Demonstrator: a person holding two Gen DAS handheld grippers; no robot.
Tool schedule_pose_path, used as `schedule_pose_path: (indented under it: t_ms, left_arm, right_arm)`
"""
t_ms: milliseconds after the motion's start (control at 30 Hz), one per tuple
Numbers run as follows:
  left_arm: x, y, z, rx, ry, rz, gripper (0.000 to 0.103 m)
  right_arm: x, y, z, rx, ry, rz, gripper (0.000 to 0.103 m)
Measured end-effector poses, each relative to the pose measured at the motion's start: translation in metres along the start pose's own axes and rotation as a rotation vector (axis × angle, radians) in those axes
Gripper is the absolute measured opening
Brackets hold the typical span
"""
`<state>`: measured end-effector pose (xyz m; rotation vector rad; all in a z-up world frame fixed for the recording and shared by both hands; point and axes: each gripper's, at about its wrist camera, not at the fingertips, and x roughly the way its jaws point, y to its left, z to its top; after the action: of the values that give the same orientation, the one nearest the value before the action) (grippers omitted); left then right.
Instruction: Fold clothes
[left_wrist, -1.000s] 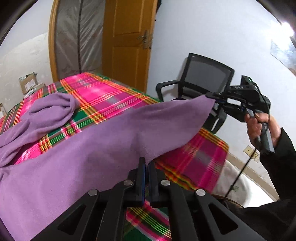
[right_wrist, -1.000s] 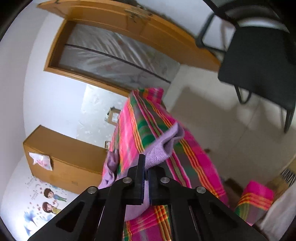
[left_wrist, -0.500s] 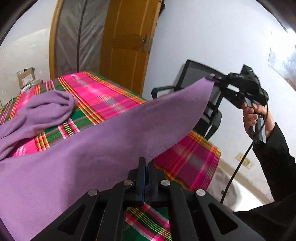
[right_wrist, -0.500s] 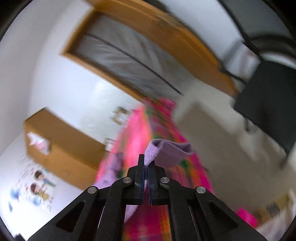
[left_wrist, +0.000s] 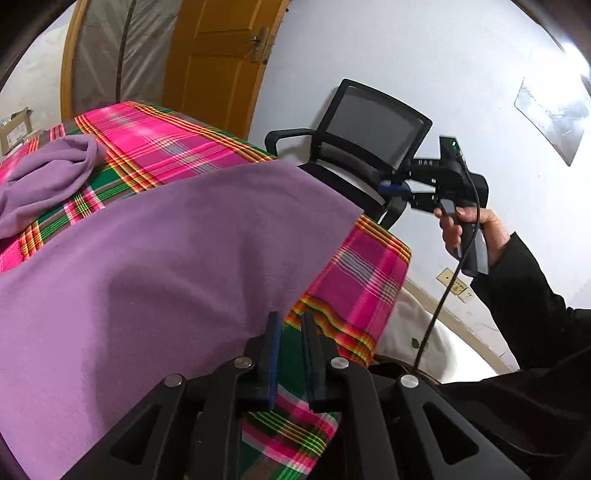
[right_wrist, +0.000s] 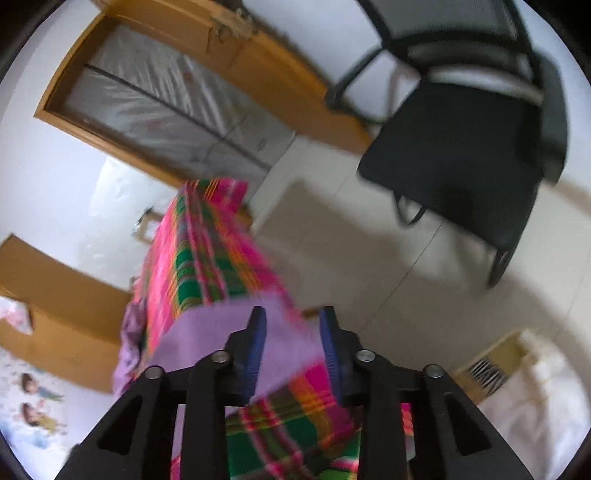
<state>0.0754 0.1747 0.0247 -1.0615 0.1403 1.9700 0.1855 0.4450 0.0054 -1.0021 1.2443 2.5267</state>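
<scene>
While the purple fleece garment (left_wrist: 166, 258) lies spread on the plaid-covered table (left_wrist: 365, 273), near edge at the table's end | left gripper (left_wrist: 288, 325) parted, empty | right gripper (right_wrist: 291, 325) parted, empty, above corner | between folds, likely | next: re-grip an edge.

left claw (left_wrist: 289, 325): jaws parted, empty, at the hem of the purple garment (left_wrist: 166, 258) | garment spread on plaid-covered table (left_wrist: 365, 273); one end bunched far left | right claw (left_wrist: 393, 188): held in a hand (left_wrist: 469, 229), clear of the garment, before black chair (left_wrist: 373, 125)
</scene>
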Motion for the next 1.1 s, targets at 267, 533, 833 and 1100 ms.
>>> schedule_pose_path:
  t_ms: [267, 533, 833, 1100]
  left_arm:
    - [-0.026, 0.032, -0.003, -0.147, -0.097, 0.092, 0.01]
    - [-0.061, 0.075, -0.036, -0.319, -0.15, 0.206, 0.01]
    - [-0.084, 0.096, -0.073, -0.412, -0.177, 0.244, 0.01]
    - [-0.123, 0.126, -0.095, -0.515, -0.247, 0.395, 0.01]
  right_arm:
    - [0.011, 0.107, -0.059, -0.463, 0.016, 0.083, 0.036]
    - [0.053, 0.19, -0.164, -0.922, 0.198, 0.168, 0.036]
    - [0.053, 0.192, -0.195, -1.216, 0.207, 0.177, 0.04]
    - [0.057, 0.222, -0.188, -1.179, 0.225, 0.208, 0.043]
